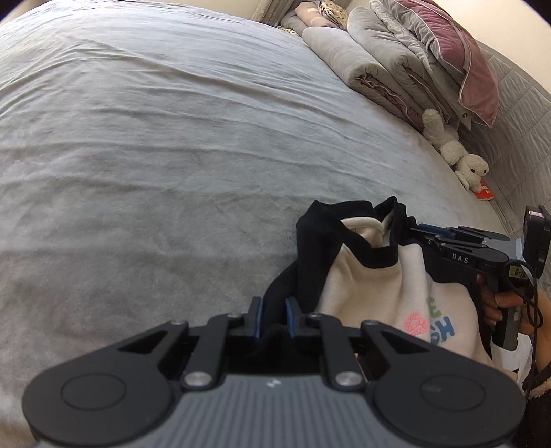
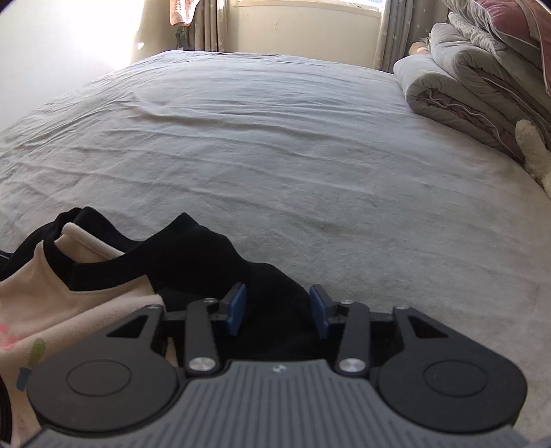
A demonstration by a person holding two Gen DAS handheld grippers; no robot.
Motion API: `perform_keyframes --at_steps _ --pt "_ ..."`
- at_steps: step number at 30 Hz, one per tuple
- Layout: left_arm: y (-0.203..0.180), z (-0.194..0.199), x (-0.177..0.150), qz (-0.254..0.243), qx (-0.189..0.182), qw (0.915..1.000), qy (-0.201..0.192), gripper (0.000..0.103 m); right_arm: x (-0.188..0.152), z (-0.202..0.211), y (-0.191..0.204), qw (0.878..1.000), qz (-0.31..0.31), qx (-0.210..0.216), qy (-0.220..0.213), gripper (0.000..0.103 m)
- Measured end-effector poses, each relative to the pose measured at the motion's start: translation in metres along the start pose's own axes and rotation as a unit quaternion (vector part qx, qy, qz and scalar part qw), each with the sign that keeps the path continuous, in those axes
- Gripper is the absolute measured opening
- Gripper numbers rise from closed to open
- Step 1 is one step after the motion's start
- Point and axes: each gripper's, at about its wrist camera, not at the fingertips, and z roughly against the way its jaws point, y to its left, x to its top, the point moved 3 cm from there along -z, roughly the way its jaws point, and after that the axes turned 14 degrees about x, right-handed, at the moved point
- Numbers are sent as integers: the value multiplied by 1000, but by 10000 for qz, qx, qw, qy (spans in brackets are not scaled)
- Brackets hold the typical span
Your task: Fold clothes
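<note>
- Left wrist view: cream sweatshirt (image 1: 378,286) with black sleeves and collar, bunched at near edge of bed sheet (image 1: 155,155).
- Left gripper (image 1: 273,318) clamped on black sleeve fabric at sweatshirt's left side, blue pads pressed into cloth.
- Right gripper (image 2: 277,310) around black sleeve fabric at sweatshirt's right side; jaws narrowed, cloth between pads, firm pinch impossible to confirm.
- Beyond sweatshirt: wide stretch of grey sheet, lightly wrinkled, free of objects, running to far bed edge.
- Far right of sweatshirt: folded grey quilts (image 1: 372,65) stacked along headboard, pink pillow (image 1: 458,51) on top, white plush toy (image 1: 458,155) beside them.
- Past far bed edge from sweatshirt: cream wall, curtains (image 2: 206,24), bright window (image 2: 303,3).
</note>
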Motion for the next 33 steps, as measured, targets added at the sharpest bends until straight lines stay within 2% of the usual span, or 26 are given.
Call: perform_keyframes --at_steps 3,5,10,13,16,19,22,27,31,33 --pt "-2 5 -1 43 189 9997 -167 10 3 0 9 9998 56 -167 36 14" --pt "-5 10 -1 46 352 9987 -352 10 5 4 13 9995 54 -317 -28 10" --pt "-6 31 1 65 852 9918 -950 9 13 29 31 9941 367 -847 -571 8" --pt "-10 46 6 85 1080 9851 -1335 9 17 45 44 9860 555 -1285 -908 8" --pt "-20 64 11 -17 1316 9748 -1800 9 24 61 58 9731 864 -1688 -1307 7" --pt "-32 81 17 -126 1562 9601 -2315 8 31 80 71 9528 1197 -2144 -1786 7" --pt "-44 94 23 -247 1780 9450 -2732 8 36 94 76 9368 1323 -2392 -2183 7" --pt "-58 101 43 -354 2097 9311 -2963 8 50 110 71 9209 1369 -2587 -2576 7" --pt "-63 100 60 -384 2159 9280 -3013 8 64 115 60 9191 1330 -2603 -2642 7" --pt "-66 98 69 -433 2227 9254 -3035 8 73 116 53 9144 1320 -2714 -2697 0"
